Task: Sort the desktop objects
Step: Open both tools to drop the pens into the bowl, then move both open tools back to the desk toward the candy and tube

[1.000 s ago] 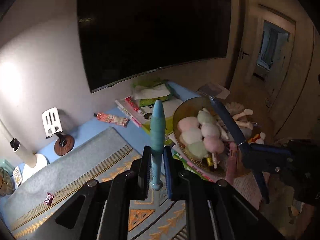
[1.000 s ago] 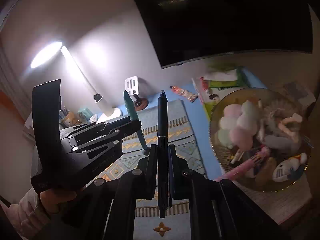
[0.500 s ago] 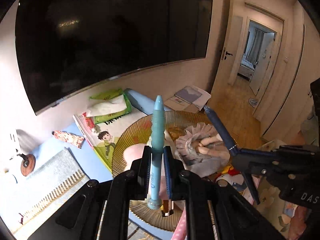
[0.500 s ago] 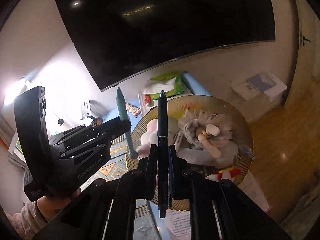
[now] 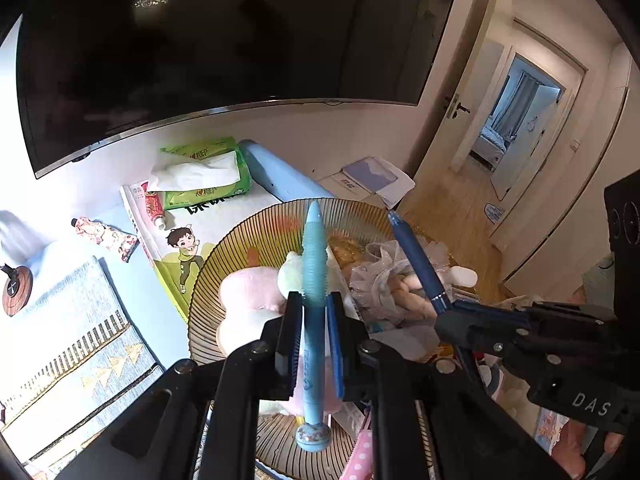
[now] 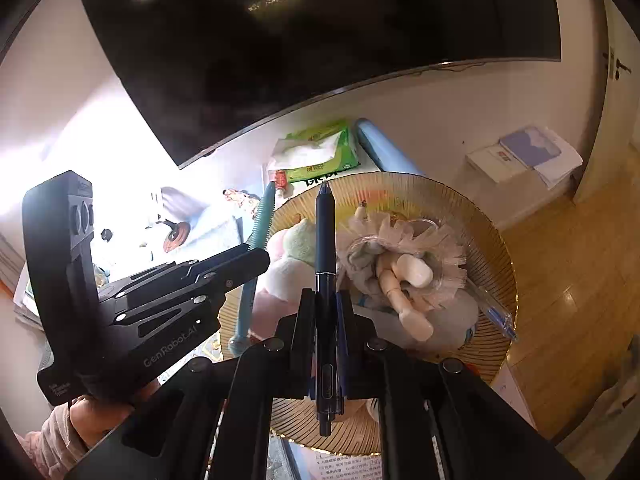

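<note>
Desk: blue top (image 5: 132,300), under a dark screen (image 5: 220,48).
Bowl (image 5: 248,236): holds soft toys and a doll (image 6: 396,276).
Left gripper (image 5: 314,320): clenched on a light blue pen (image 5: 314,264), above the bowl.
Right gripper (image 6: 325,312): clenched on a dark pen (image 6: 325,236), above the bowl.

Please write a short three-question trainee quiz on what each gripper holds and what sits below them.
1. True or false: the left gripper is shut on a light blue pen.
2. What does the right gripper hold? A) a dark blue pen B) a tube C) nothing
3. Fill in: both pens hang over the ribbed amber ____ that holds a doll and plush toys.

Key: 1 true; 2 A; 3 bowl.
</note>
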`<state>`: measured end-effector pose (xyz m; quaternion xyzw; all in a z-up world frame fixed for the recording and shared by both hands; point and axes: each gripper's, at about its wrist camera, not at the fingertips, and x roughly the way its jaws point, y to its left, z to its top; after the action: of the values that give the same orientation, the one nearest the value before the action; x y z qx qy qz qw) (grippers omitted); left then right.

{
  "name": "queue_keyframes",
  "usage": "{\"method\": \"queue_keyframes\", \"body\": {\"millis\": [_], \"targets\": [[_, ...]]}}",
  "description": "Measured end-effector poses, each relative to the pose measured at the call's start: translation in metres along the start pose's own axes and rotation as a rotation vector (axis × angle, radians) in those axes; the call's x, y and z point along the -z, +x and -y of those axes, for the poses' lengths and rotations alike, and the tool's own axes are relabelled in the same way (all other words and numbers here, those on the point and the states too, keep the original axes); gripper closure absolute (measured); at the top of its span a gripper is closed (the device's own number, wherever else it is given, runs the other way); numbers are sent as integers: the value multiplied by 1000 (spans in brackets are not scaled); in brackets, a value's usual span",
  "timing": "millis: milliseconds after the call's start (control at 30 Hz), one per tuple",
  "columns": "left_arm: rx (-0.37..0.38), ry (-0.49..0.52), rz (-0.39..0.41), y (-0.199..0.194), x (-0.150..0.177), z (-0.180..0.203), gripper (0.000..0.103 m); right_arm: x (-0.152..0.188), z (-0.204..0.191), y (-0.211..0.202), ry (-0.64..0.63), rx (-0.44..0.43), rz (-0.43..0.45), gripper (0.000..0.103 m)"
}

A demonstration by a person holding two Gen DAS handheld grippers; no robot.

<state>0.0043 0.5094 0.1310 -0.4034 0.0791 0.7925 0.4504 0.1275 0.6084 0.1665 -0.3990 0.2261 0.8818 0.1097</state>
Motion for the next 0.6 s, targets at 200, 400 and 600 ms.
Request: {"method": "queue_keyframes", "body": {"millis": [200, 400, 600], "targets": [[11, -35, 9, -10, 3, -9, 69, 1, 1, 3, 29, 1, -16, 91], [-2, -76, 14, -37, 19, -28, 53, 5, -7, -3, 57, 11, -6, 80], [-47, -179, -19, -75, 56, -73, 44, 17, -42, -17, 27, 5, 29, 64]]}}
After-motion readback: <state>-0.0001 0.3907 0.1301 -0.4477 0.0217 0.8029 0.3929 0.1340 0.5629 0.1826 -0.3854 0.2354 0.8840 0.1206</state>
